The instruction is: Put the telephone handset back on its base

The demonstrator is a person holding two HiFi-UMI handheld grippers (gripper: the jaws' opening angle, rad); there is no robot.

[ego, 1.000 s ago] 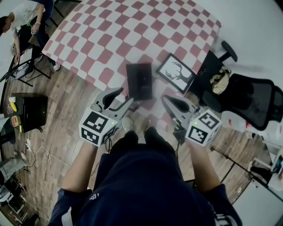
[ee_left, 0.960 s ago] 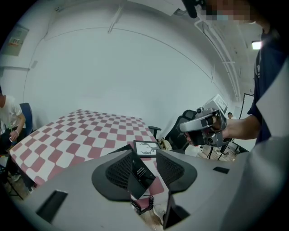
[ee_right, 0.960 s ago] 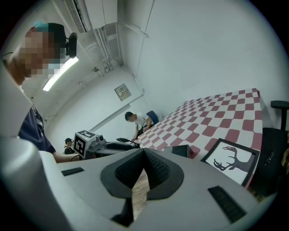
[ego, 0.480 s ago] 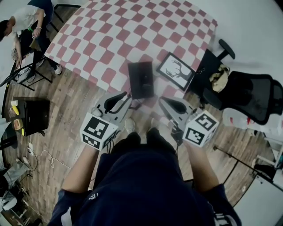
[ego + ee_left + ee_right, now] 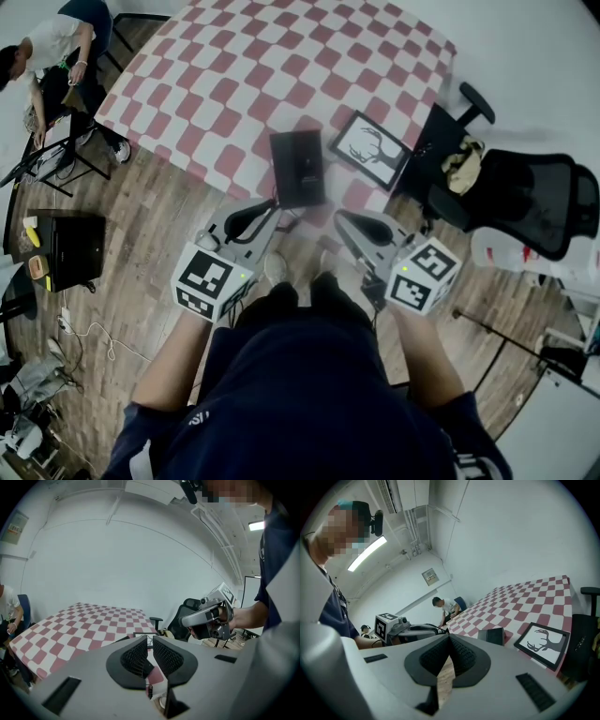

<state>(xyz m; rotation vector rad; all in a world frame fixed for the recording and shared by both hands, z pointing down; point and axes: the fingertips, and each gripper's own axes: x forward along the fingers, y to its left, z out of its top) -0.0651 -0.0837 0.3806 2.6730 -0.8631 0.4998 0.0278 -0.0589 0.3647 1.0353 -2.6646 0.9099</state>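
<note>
A black telephone (image 5: pixel 297 169) lies near the front edge of the red-and-white checkered table (image 5: pixel 234 84). I cannot tell its handset apart from its base; a cord hangs off the table edge below it. My left gripper (image 5: pixel 266 208) hovers just short of the phone's near left corner, above the floor. In the left gripper view its jaws (image 5: pixel 149 640) stand nearly together with nothing between them. My right gripper (image 5: pixel 343 218) hangs to the phone's near right, shut and empty (image 5: pixel 449 638). The phone (image 5: pixel 491 635) also shows in the right gripper view.
A framed deer picture (image 5: pixel 370 150) lies on the table right of the phone. A black office chair (image 5: pixel 530 202) stands at the right. On the wood floor at the left sits a black box (image 5: pixel 66 239). A person (image 5: pixel 47 47) sits at the far left.
The left gripper's jaws, wide open a second ago, have come together on nothing. Both grippers have edged a little closer to the table edge.
</note>
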